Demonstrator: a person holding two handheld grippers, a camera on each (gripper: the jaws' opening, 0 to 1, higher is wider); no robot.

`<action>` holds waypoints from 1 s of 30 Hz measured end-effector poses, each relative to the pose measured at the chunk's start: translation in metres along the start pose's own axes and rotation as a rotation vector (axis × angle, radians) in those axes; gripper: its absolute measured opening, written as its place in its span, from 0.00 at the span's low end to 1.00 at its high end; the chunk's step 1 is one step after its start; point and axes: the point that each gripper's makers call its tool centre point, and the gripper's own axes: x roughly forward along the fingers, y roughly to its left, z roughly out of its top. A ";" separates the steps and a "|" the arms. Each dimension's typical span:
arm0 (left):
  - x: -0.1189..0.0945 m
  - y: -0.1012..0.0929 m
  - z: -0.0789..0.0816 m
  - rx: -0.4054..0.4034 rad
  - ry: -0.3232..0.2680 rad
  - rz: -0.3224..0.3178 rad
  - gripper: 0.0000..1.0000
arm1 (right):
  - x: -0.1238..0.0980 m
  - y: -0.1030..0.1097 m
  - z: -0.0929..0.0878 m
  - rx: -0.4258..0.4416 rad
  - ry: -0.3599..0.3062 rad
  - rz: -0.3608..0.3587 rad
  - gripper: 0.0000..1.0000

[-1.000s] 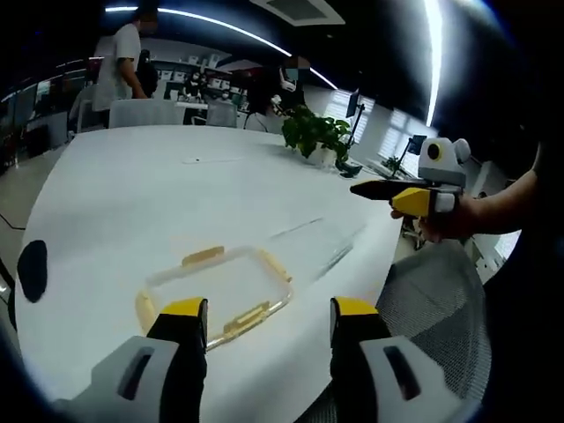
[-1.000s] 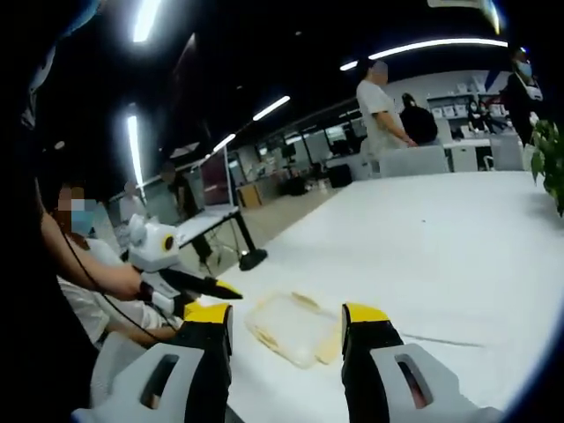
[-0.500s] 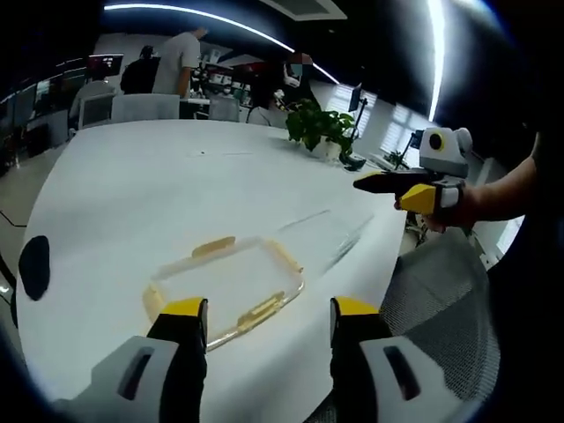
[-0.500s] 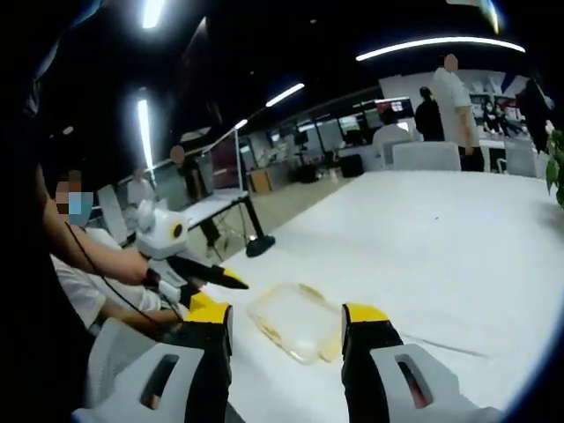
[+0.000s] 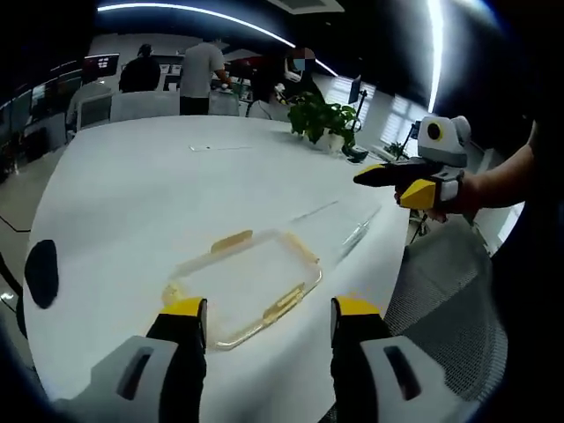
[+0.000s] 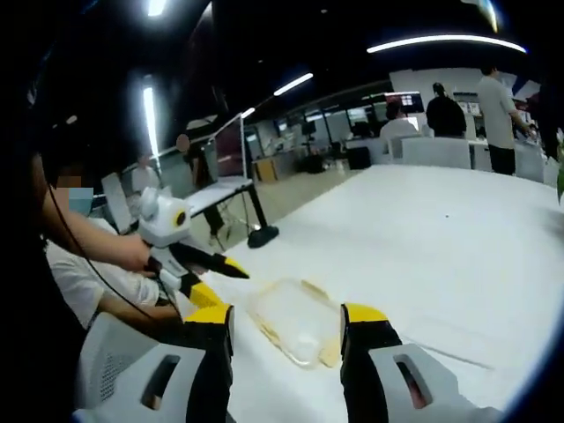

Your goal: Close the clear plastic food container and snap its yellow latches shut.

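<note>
Container (image 5: 245,280) flat on white table (image 5: 132,185), now nearer than a second ago to left claw (image 5: 269,319) and right claw (image 6: 286,324), both spread apart and empty; approach underway, yellow latches (image 5: 232,240) unsnapped.

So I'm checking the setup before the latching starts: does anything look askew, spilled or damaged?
Nothing stands out. The clear container lies flat on the white table near its edge, yellow latches intact, nothing spilled. Both the left gripper and the right gripper are open, above it.
</note>
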 end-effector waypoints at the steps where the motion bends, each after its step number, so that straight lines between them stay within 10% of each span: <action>1: 0.001 0.002 -0.002 0.006 0.005 -0.002 0.55 | 0.001 -0.001 -0.002 0.001 0.005 -0.002 0.48; 30: 0.003 0.023 -0.009 0.084 0.087 -0.058 0.55 | 0.024 -0.013 -0.020 -0.050 0.105 -0.011 0.46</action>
